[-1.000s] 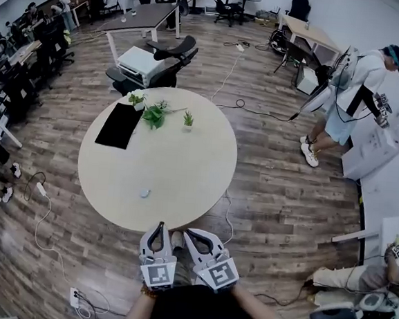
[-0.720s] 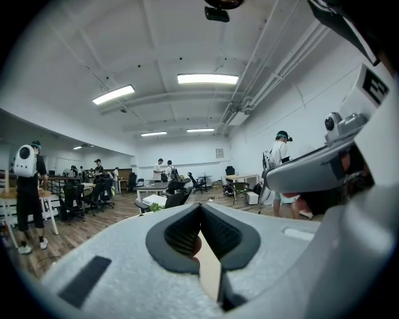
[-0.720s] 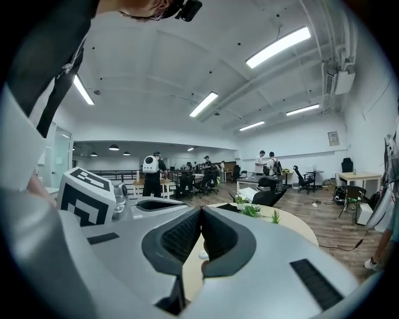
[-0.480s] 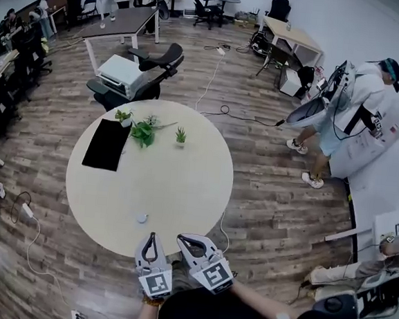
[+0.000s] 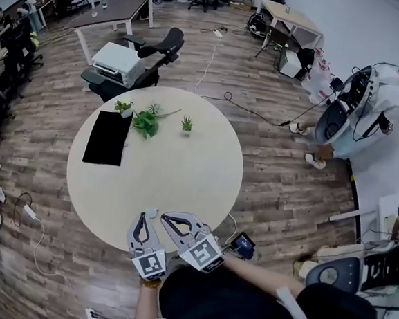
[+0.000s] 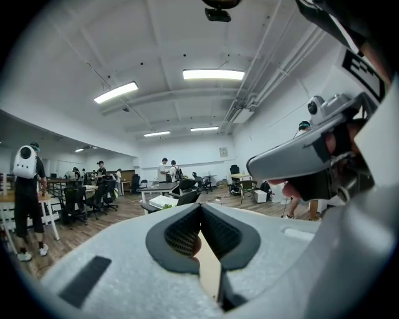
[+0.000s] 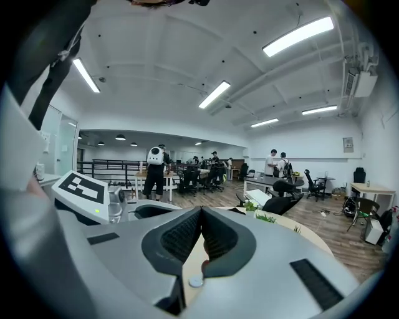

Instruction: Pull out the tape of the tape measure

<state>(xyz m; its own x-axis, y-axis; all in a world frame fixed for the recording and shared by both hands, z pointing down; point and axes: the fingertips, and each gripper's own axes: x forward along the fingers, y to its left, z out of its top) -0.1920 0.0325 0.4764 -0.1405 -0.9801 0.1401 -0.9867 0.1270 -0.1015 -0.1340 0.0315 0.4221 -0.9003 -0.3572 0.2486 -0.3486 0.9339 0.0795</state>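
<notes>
1. A large open office room is shown, with a wood-plank floor (image 5: 281, 176), white walls and strip lights on the ceiling. Desks and black office chairs are ranged along its far side, and loose cables (image 5: 252, 111) are trailed across the planks.
2. One round beige bench (image 5: 183, 182) is stood in the middle of the floor.
3. One person in a white top (image 5: 381, 102) is seen at the right of the room, well apart from the bench. Several more people are made out by the far desks in the two gripper views.
4. One black rectangular mat (image 5: 108, 137) is laid flat on the far left part of the bench.
5. Two grey tools are held side by side over the near edge of the bench, the left tool (image 5: 142, 216) and the right tool (image 5: 165, 217). A cube with square markers is carried on each.
6. In the left gripper view the left tool's jaws are seen pressed together with nothing gripped. In the right gripper view the right tool's jaws are likewise brought together and nothing is held.
7. Three small green potted plants (image 5: 124, 106) (image 5: 147, 123) (image 5: 186, 124) are grouped at the far side of the bench, just beside the mat.
8. One small round whitish tape measure (image 5: 152, 214) is laid on the bench close to its near edge, just beside the tip of the left tool. Whether it is touched cannot be told.
</notes>
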